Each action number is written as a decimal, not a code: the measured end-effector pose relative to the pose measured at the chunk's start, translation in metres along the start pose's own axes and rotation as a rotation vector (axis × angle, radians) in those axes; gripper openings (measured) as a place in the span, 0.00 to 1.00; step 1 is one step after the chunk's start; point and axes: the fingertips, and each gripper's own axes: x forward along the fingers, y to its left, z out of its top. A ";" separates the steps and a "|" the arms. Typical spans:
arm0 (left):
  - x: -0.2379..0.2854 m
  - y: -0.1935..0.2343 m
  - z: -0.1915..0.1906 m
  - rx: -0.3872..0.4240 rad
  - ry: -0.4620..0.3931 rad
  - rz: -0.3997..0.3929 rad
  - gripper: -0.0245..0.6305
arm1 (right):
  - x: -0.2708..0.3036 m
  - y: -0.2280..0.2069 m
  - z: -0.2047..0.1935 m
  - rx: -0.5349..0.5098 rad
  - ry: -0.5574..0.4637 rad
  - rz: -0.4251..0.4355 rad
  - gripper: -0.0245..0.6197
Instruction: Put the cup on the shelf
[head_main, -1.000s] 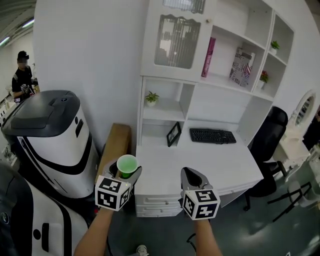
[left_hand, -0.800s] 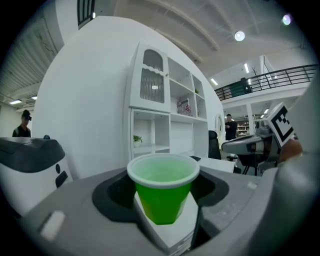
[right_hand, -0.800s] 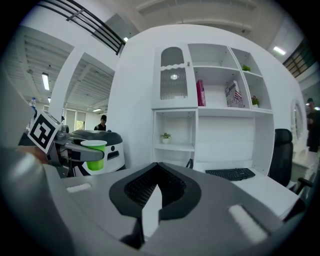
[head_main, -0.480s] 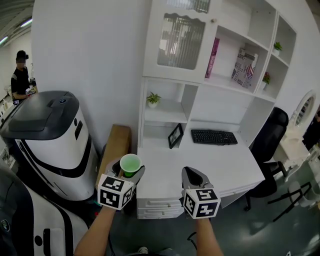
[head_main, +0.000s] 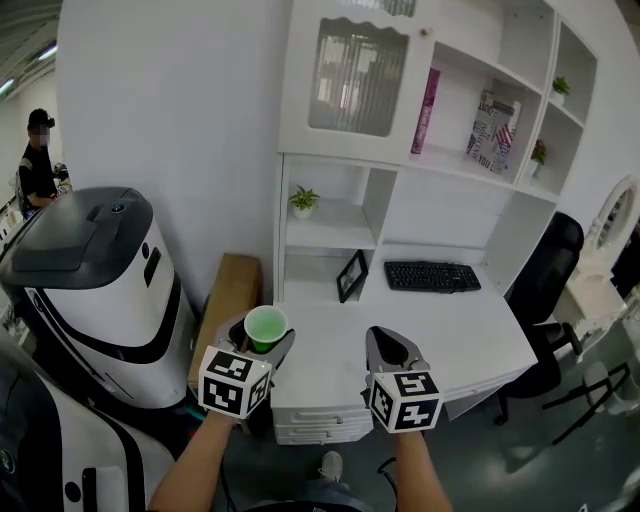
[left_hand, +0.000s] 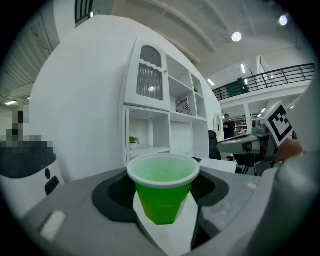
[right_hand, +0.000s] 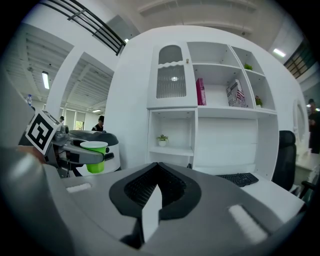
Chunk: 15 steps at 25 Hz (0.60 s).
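Ideally the left claw (head_main: 263, 340), gripping the upright green cup (head_main: 265, 326), carries it level to the far shelf (head_main: 335, 222), the shut, empty right claw (head_main: 388, 350) aside.

- Desk top (head_main: 470, 335), centre frame: open at the front, keyboard (head_main: 432, 276) at the back.
- Shelf (head_main: 335, 222), above centre: potted plant (head_main: 303, 198) at its left end, right part free.
- Compartment below: picture frame (head_main: 350, 275) leaning.
- Left of frame: white machine (head_main: 95, 270).

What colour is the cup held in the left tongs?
Green, with a white rim; the cup shows best in the left gripper view.
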 end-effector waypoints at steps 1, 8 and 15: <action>0.005 0.001 0.000 0.000 0.001 0.003 0.52 | 0.005 -0.003 0.000 -0.001 -0.001 0.004 0.07; 0.053 0.010 0.011 0.000 -0.003 0.026 0.52 | 0.045 -0.033 0.006 -0.010 -0.012 0.036 0.07; 0.118 0.018 0.036 0.006 -0.007 0.040 0.52 | 0.095 -0.076 0.019 -0.011 -0.014 0.068 0.07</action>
